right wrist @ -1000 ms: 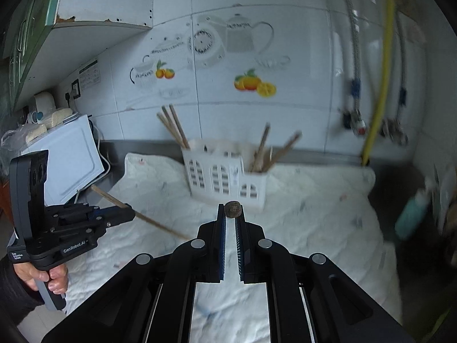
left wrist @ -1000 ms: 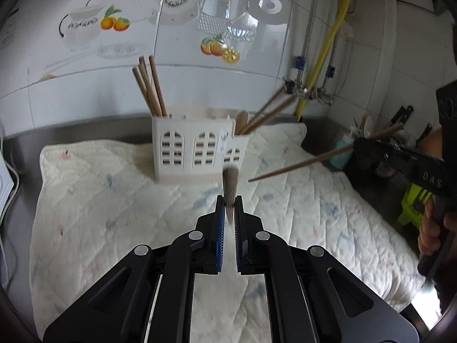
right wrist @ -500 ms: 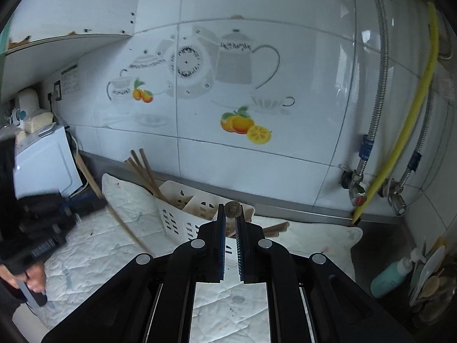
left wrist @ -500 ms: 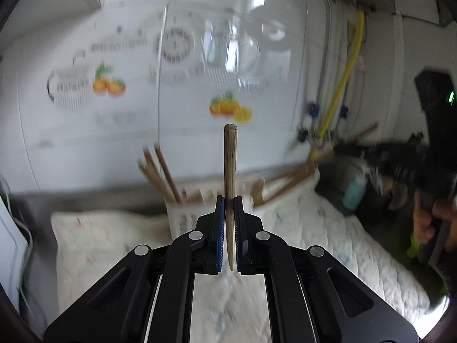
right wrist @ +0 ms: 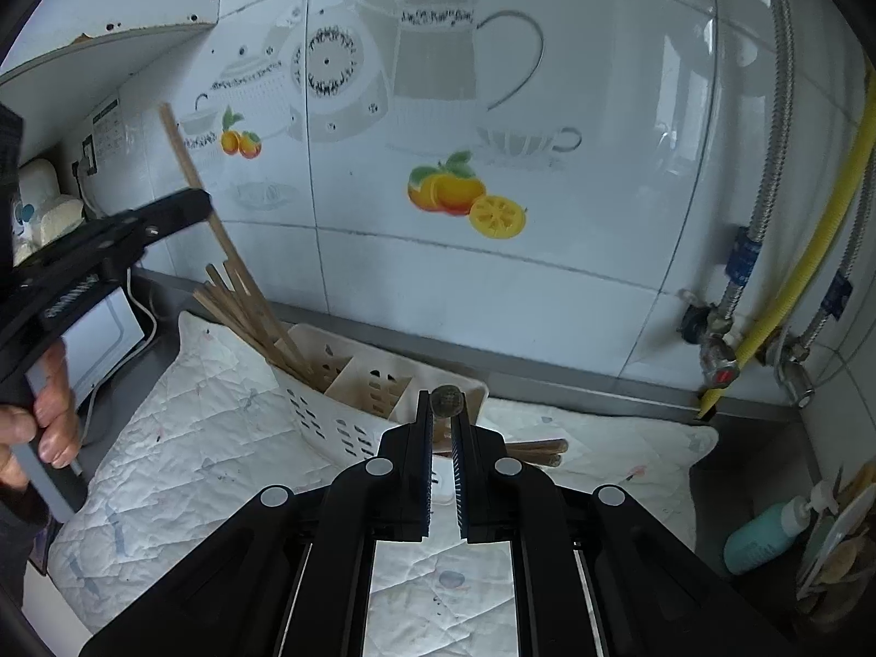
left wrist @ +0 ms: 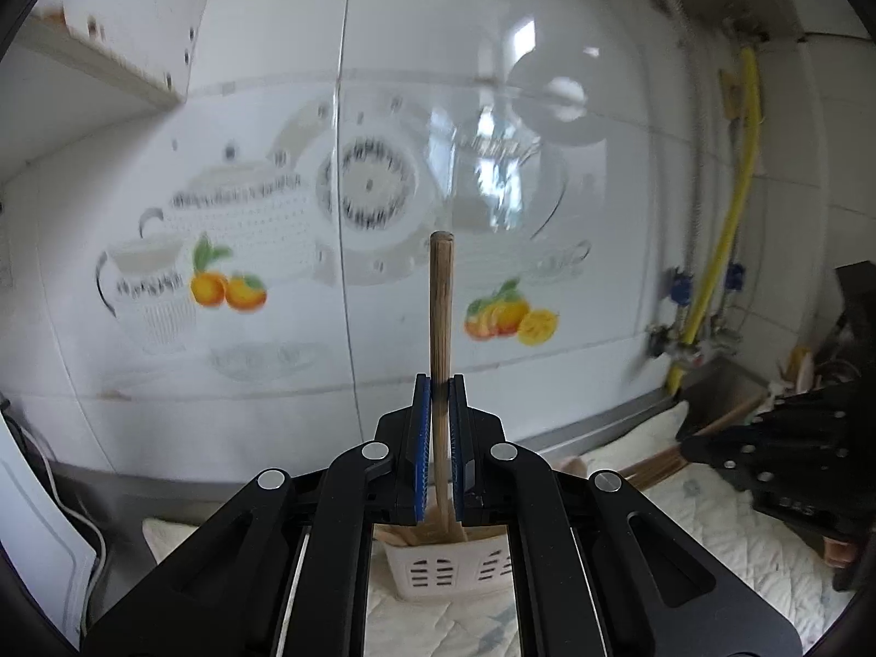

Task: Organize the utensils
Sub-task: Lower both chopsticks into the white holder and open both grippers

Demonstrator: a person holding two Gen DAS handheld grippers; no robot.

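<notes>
Big tiled wall (right wrist: 547, 284) with teapot and fruit decals fills the back of both views, and under it a white quilted cloth (right wrist: 180, 471) covers the tabletop (right wrist: 602, 383). On the cloth sits one white slotted holder (right wrist: 339, 416), tipped over toward the wall in the right view, with dividers showing inside. A bunch of chopsticks (right wrist: 246, 317) leans out of its left end, I count about five but they overlap so can't be sure, and two more (right wrist: 539, 451) lie flat on the cloth just beside its right end. The left gripper (left wrist: 439, 383) has its fingers pinched tight on one chopstick (left wrist: 441, 306), standing upright with its lower end down over the holder (left wrist: 438, 569). The right gripper (right wrist: 442, 410) also has its fingers nearly closed, clamping one chopstick (right wrist: 448, 402) seen end-on, just its round tip poking out, right above the holder's right end.
</notes>
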